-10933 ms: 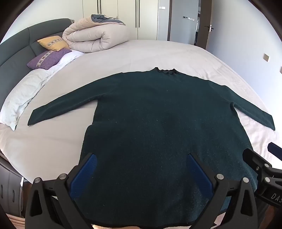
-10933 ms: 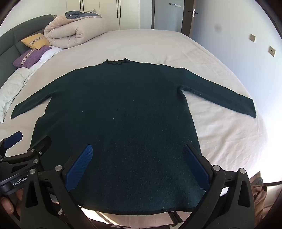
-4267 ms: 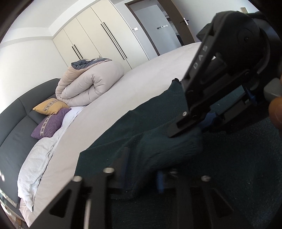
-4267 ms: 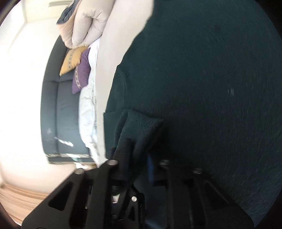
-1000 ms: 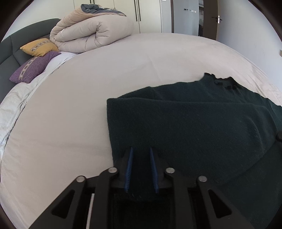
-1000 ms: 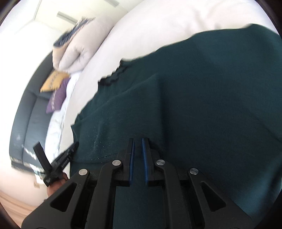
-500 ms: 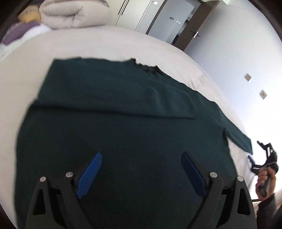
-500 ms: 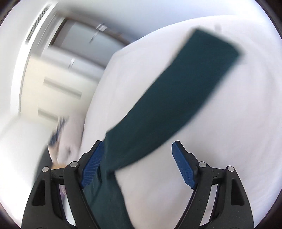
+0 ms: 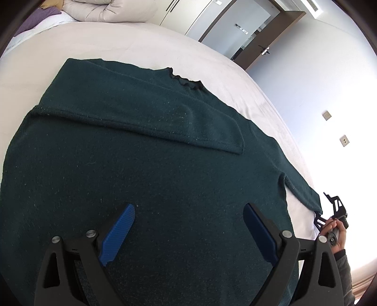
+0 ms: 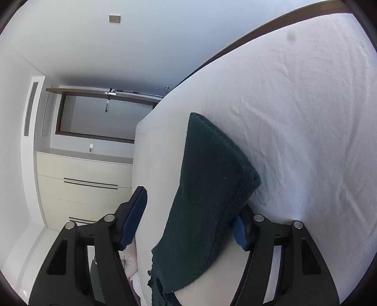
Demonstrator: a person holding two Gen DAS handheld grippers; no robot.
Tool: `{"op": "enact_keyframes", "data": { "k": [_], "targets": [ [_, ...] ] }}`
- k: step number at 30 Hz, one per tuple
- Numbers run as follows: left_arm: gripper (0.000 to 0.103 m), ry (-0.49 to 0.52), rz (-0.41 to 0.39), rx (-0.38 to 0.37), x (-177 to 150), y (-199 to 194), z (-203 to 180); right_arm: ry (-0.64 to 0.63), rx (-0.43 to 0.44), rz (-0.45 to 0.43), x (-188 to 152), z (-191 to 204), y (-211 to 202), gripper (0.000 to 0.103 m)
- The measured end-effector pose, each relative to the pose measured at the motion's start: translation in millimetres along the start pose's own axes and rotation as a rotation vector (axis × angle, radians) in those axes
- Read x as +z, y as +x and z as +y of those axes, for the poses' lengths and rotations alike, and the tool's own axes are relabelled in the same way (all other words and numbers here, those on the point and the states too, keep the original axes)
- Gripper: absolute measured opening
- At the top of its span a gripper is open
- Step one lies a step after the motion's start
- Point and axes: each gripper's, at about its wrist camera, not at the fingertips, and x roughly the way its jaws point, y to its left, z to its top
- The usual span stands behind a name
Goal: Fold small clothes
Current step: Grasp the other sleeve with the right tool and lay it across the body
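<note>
- Since a second ago, both grippers have let go of the folded sleeve and swung apart; the right one now sits at the far right cuff, and the left one has pulled back to the near hem.
- White bed (image 9: 146,44): a wide mattress that fills most of both views, with a rolled beige duvet (image 9: 106,9) at its far left end.
- Dark green sweater (image 9: 153,169): it lies flat across the bed, its frilled collar (image 9: 186,81) on the far side.
- Left sleeve (image 9: 141,117): folded in over the chest, it lies as a flat band from the left shoulder towards the middle.
- Right sleeve (image 10: 207,188): stretched out flat to the right, its cuff lying on the sheet near the bed's right edge.
- Left gripper (image 9: 188,233): it hovers over the near part of the sweater's body, its blue-padded jaws spread wide with nothing gripped; they have just opened.
- Right gripper (image 10: 190,216): its jaws straddle the right cuff, about half open and just closing in. One pad sits against the cloth's edge and the other stands clear of it, so the cuff is not clamped.
- Person's hand (image 9: 335,233): seen far right from the left camera, holding the right gripper at the cuff.
</note>
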Motion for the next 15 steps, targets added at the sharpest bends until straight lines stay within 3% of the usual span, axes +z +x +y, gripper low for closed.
{"op": "enact_keyframes", "data": {
  "k": [2,5,9,12,15],
  "targets": [
    [0.095,-0.015,0.009,-0.017,1,0,2,0.018,-0.014,0.006,0,-3,4,0.029],
    [0.095,-0.037,0.023,-0.04,5,2,6,-0.022,-0.039,0.011,-2,1,0,0.017],
    [0.095,-0.069,0.026,-0.088,14,1,10,-0.178,-0.058,0.037,-23,39,-4,0.014],
    [0.095,-0.081,0.016,-0.118,24,-1,10,-0.372,-0.058,0.104,-71,89,7,0.014],
    [0.095,-0.094,0.004,-0.152,36,-3,8,-0.605,-0.028,0.199,-147,148,23,0.014]
  ]
}}
